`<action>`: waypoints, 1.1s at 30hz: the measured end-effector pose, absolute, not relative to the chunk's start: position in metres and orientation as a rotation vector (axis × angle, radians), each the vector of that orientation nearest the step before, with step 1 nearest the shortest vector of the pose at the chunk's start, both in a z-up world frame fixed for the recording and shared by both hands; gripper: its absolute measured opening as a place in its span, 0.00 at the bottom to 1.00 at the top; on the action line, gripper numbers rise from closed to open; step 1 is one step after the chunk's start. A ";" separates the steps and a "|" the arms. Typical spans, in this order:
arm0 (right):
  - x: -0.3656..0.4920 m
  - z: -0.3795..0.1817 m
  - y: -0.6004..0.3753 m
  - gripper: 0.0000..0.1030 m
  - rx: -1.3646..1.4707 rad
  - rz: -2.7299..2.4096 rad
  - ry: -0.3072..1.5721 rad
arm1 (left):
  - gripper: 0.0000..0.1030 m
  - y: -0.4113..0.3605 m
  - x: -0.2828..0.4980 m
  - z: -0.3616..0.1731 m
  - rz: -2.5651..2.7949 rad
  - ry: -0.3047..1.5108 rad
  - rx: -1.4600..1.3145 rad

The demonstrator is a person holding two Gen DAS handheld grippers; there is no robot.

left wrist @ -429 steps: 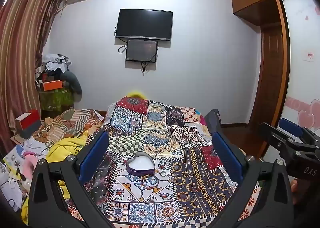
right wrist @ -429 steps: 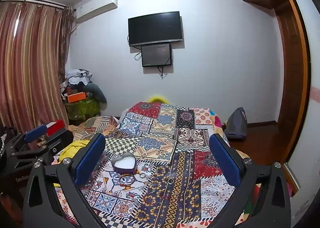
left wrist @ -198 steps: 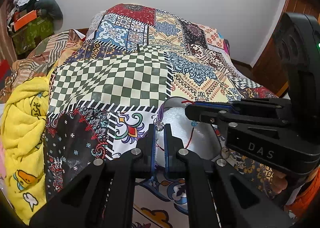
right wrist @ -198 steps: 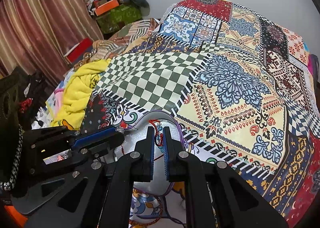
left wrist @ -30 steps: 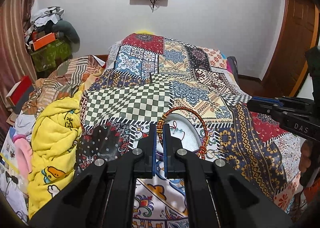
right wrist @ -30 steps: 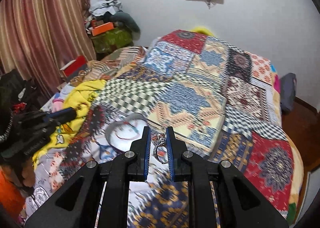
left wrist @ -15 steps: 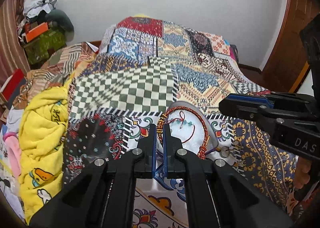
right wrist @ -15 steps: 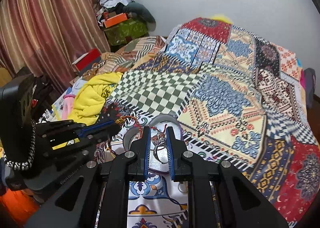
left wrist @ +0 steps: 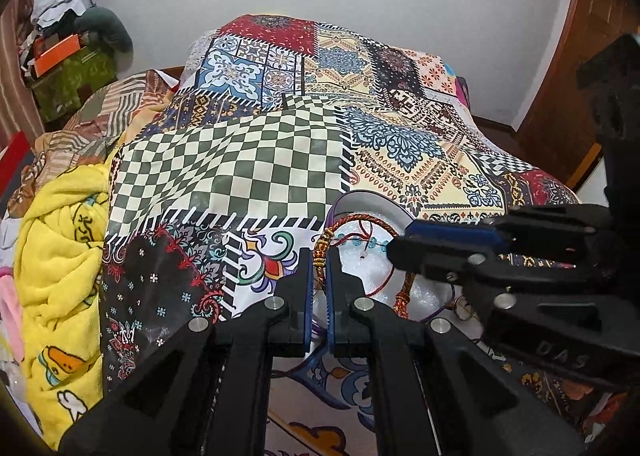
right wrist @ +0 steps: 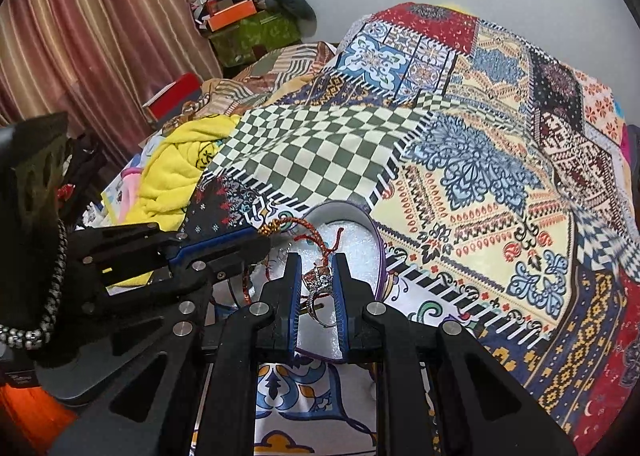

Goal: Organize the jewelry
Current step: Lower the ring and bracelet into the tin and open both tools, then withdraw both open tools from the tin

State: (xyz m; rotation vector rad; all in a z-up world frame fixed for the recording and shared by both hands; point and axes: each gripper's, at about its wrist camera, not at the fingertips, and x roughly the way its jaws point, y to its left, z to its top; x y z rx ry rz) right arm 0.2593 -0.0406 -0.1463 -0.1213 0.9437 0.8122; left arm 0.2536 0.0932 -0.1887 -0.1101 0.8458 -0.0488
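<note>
Both grippers had dropped closer to the heart-shaped box point(right wrist: 374, 240) than half a second before, so that its white padded inside now filled the space just ahead of their fingertips. That box, with a purple rim, sat on the patchwork bedspread point(left wrist: 248, 164) at the near end of the bed, below the green-and-cream checked patch.

The left gripper point(left wrist: 319, 256) had its jaws nearly closed, pinching the beaded end of a braided red-and-orange bracelet point(left wrist: 370, 221). From the left wrist view the bracelet's loop arched up and over the box, its far side coming down to a knotted tassel near the box's right rim. A thin red cord with pale blue beads point(left wrist: 362, 242) lay on the padding under the loop.

The right gripper point(right wrist: 317, 276) had its jaws narrowly apart and clamped on a silver ring point(right wrist: 318, 284) with an ornate filigree top; the band hung below the top, between the blue pads. It was held over the near half of the box; whether it touched the padding could not be told.

Seen from the right wrist view, the left gripper point(right wrist: 262, 242) came in from the left with its tip at the box's left rim, the bracelet point(right wrist: 308, 230) rising from it. In the left wrist view the right gripper point(left wrist: 404, 246) reached in from the right over the box.

A yellow blanket point(left wrist: 60, 252) lay bunched beside the bedspread on the left.
</note>
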 end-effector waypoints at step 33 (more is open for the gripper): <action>0.220 -0.097 -0.069 0.30 -0.192 0.737 0.831 | 0.26 0.092 0.200 -0.121 0.015 0.735 -0.068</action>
